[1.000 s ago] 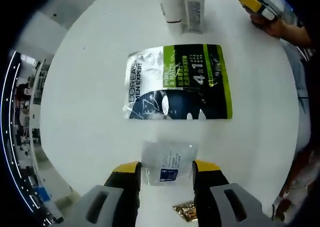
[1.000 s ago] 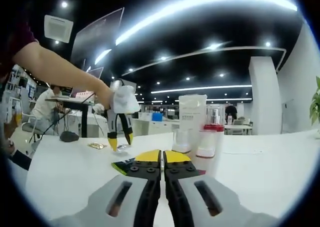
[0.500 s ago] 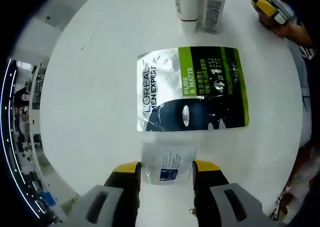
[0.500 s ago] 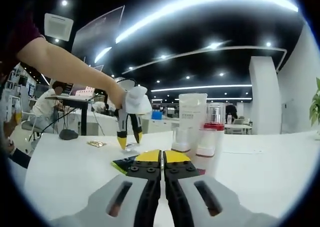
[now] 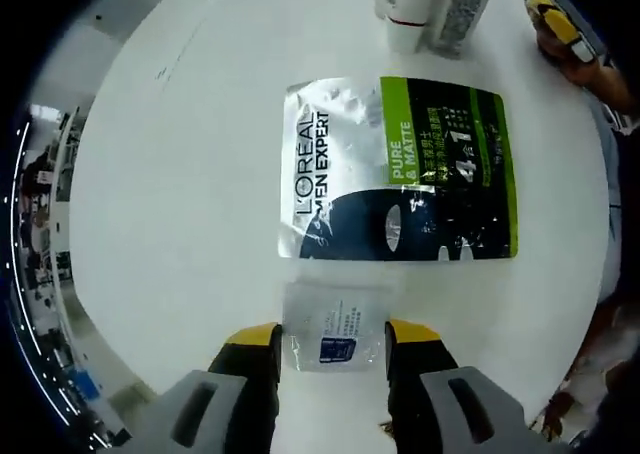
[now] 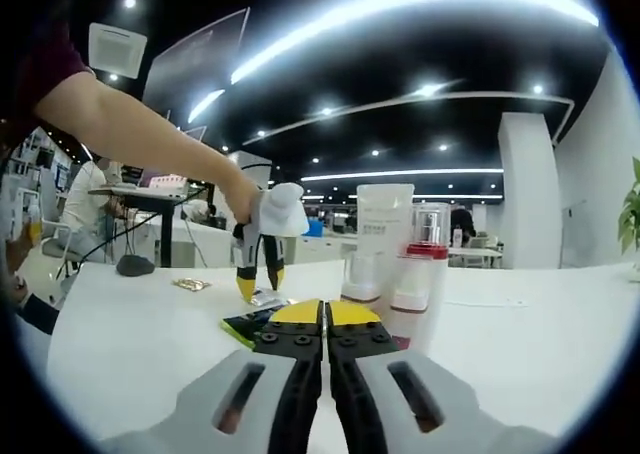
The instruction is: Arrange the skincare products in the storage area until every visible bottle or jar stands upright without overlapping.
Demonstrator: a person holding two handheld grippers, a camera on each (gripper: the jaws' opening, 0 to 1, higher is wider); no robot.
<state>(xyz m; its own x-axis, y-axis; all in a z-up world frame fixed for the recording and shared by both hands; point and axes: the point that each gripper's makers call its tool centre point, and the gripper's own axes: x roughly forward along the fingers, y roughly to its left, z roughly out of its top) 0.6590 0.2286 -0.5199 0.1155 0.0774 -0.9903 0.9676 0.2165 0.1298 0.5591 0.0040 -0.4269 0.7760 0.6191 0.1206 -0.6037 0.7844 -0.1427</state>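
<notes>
My left gripper (image 5: 333, 336) is shut on a small clear sachet (image 5: 334, 324) with a blue label, held above the white table (image 5: 180, 204). Just beyond it lies a large silver, black and green L'Oreal Men Expert sachet (image 5: 400, 169), flat on the table. A white tube (image 5: 403, 9) and a bottle (image 5: 462, 14) stand upright behind it. In the right gripper view my right gripper (image 6: 325, 314) is shut and empty, low over the table. The left gripper (image 6: 256, 279) hangs there with the small sachet (image 6: 268, 297) in its tips, left of the white tube (image 6: 378, 239) and the red-banded bottle (image 6: 420, 264).
A small gold packet (image 6: 190, 284) lies on the table to the left, with a dark rounded object (image 6: 133, 265) farther back. A person's arm (image 6: 130, 139) reaches in from the upper left. The right gripper (image 5: 560, 24) sits at the table's far right edge.
My left gripper has carried the small sachet toward the large sachet and the standing bottles, away from the gold packet. The right gripper has stayed still and shut.
</notes>
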